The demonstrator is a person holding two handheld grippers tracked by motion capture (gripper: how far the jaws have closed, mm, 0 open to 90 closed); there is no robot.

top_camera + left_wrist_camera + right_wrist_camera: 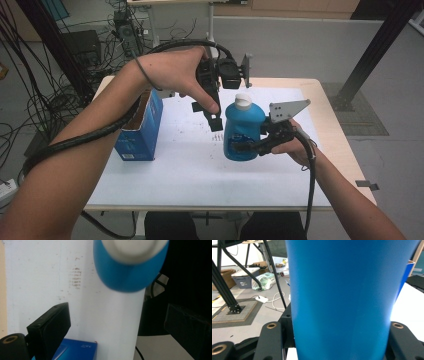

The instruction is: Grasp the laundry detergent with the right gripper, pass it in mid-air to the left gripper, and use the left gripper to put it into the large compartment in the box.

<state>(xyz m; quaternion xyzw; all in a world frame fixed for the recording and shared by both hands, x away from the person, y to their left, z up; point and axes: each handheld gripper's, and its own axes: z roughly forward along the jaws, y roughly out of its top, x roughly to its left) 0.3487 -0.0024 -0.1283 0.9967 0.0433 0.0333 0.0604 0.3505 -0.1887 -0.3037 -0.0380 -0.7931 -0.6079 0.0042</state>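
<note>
Right tongs (246, 148) were nearest the person's side, held level over the tabletop (200, 175), jaws clamped on the lower body of the blue bottle (241, 131). In the right gripper view the bottle's blue wall (342, 297) stood between the two black jaws, touching both. The bottle stood upright near the middle of the white tabletop, white cap (243, 101) on top, with the person's right hand (295, 147) behind the tongs on the bottle's right side.

Left tongs (210, 112) hung just left of the bottle's shoulder and cap, pointing down, jaws apart with nothing between them. In the left gripper view the cap (132, 250) and blue shoulder showed from above, blurred, ahead of the spread jaws; the bottle was not between them. The left hand (180, 72) held that gripper from above.

Blue carton (140, 131) stood open-topped near the left edge of the tabletop, well apart from the bottle. Farther off, cables and a dark frame post lay beyond the tabletop.
</note>
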